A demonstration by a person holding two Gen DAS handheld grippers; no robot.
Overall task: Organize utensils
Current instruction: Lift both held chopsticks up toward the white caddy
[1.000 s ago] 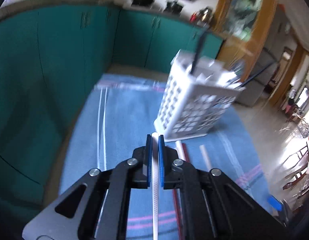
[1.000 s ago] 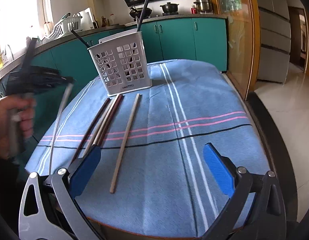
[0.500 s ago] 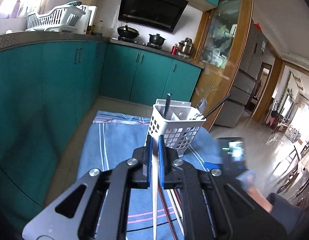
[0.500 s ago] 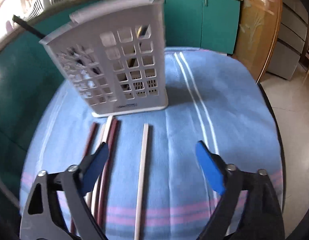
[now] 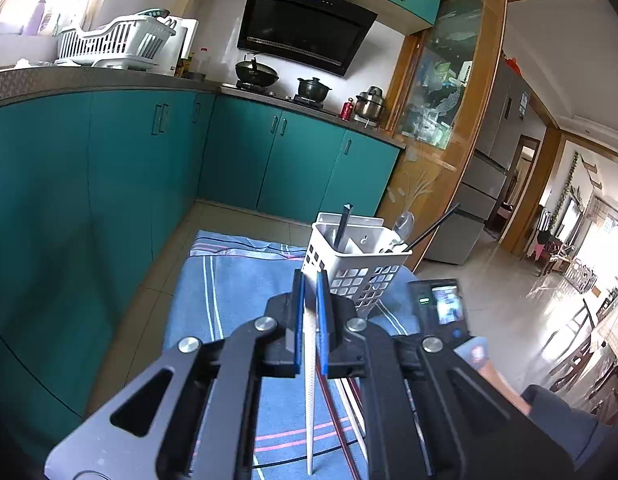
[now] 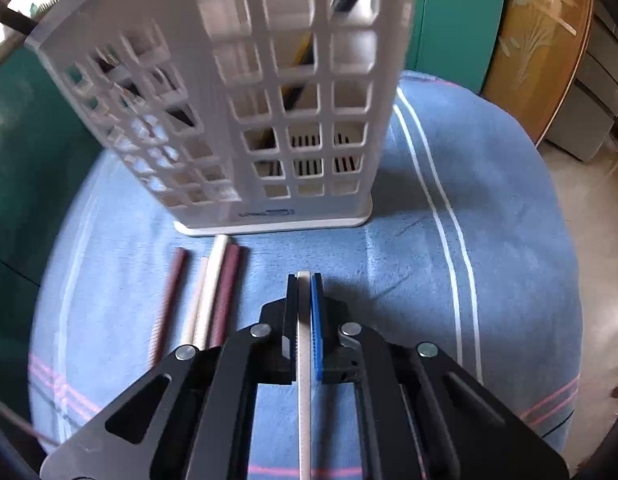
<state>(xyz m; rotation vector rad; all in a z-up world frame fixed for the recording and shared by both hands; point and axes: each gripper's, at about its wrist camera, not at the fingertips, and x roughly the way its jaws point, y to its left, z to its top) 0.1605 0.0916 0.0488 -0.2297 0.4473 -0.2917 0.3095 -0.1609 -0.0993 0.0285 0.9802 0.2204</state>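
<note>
My left gripper (image 5: 310, 276) is shut on a white chopstick (image 5: 310, 400), held off the blue cloth and hanging down towards me. Just beyond its tips stands the white perforated utensil caddy (image 5: 361, 268), with a black stick (image 5: 343, 226) and a spoon (image 5: 403, 224) in it. In the right wrist view my right gripper (image 6: 305, 276) points down at the cloth in front of the caddy (image 6: 277, 100). Its jaws are closing tight on a pale chopstick (image 6: 305, 400) that lies on the cloth.
Three more chopsticks lie left of my right gripper: a dark one (image 6: 171, 300), a pale one (image 6: 209, 288) and a brown one (image 6: 227, 292). The blue striped cloth (image 6: 489, 240) covers a small round table. Teal cabinets (image 5: 109, 200) stand behind.
My right gripper moved in close to the caddy, tipped down and went from wide open to shut on the lone pale chopstick. My left gripper lifted its white chopstick up and back.
</note>
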